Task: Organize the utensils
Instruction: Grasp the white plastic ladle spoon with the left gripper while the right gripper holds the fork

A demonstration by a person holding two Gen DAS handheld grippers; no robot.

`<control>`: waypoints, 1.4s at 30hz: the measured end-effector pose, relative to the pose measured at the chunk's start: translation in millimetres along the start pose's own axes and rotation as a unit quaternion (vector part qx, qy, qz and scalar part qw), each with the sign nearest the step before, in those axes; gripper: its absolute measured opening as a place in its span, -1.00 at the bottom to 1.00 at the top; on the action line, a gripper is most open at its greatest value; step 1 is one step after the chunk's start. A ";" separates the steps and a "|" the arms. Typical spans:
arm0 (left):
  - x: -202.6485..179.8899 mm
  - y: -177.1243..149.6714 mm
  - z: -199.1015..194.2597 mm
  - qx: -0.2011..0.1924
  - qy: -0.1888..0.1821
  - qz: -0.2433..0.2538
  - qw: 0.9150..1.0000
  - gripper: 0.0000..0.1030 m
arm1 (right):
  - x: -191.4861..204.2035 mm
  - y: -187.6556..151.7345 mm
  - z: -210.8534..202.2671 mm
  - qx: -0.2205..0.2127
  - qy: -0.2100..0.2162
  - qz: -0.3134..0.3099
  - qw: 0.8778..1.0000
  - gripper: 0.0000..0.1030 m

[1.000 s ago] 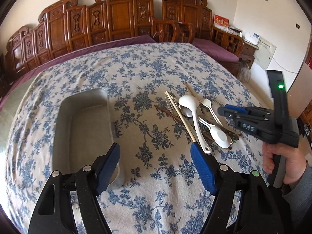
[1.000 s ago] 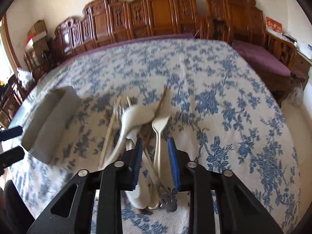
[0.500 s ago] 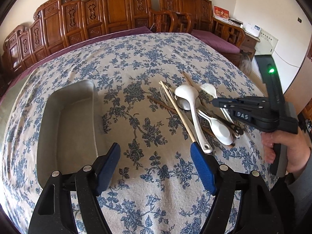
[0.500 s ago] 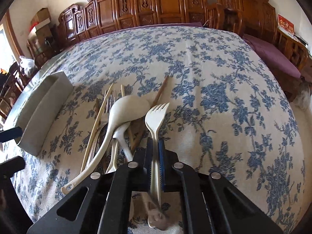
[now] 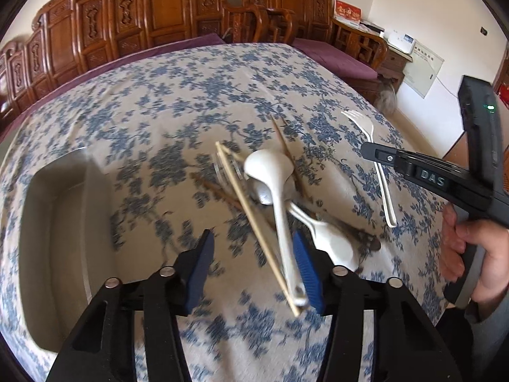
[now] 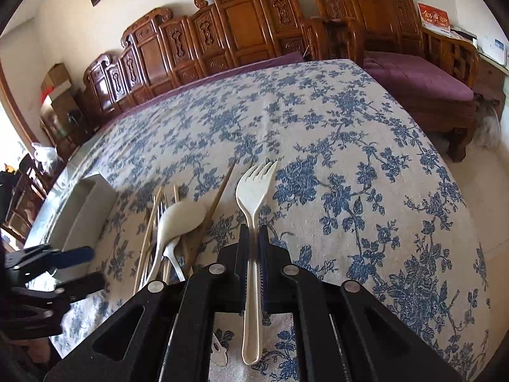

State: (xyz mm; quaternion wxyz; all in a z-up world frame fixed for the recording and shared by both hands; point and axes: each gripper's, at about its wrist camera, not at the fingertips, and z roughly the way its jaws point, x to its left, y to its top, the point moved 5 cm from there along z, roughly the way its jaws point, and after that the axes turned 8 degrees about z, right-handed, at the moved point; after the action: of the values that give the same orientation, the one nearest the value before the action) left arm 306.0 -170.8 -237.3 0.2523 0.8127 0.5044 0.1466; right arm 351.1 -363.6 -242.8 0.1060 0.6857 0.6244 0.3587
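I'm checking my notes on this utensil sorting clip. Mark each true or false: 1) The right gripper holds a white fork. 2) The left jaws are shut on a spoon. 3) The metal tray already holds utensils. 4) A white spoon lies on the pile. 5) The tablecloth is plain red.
1) True: the right gripper is shut on the fork.
2) False: the left gripper is open, holding nothing.
3) False: the tray looks empty.
4) True: the spoon tops the pile.
5) False: the tablecloth is white with blue flowers.
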 end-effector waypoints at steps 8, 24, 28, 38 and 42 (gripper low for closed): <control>-9.8 11.5 35.0 0.027 -0.032 0.006 0.999 -0.46 | 1.5 1.1 2.6 0.009 0.032 0.014 0.999 -0.86; -17.6 20.5 57.3 0.041 -0.032 0.022 0.998 -0.84 | 10.5 -2.3 9.2 0.018 0.021 -0.005 1.000 -0.85; -18.0 22.0 45.7 0.022 -0.033 0.028 0.999 -0.84 | 14.6 -1.9 9.1 0.017 0.021 -0.009 1.000 -0.85; -9.9 23.1 2.8 -0.014 -0.027 0.031 0.999 -0.84 | 42.1 -1.0 1.2 0.009 0.033 -0.029 0.999 -0.85; 3.6 19.9 -17.6 -0.026 -0.019 0.026 0.999 -0.84 | 62.8 -4.9 -3.9 0.009 0.043 -0.046 0.998 -0.85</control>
State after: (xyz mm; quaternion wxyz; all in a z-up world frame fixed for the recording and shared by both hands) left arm 313.8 -170.2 -211.7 0.2795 0.8215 0.4737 0.1506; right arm 342.5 -305.2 -220.3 0.0893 0.6412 0.6626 0.3765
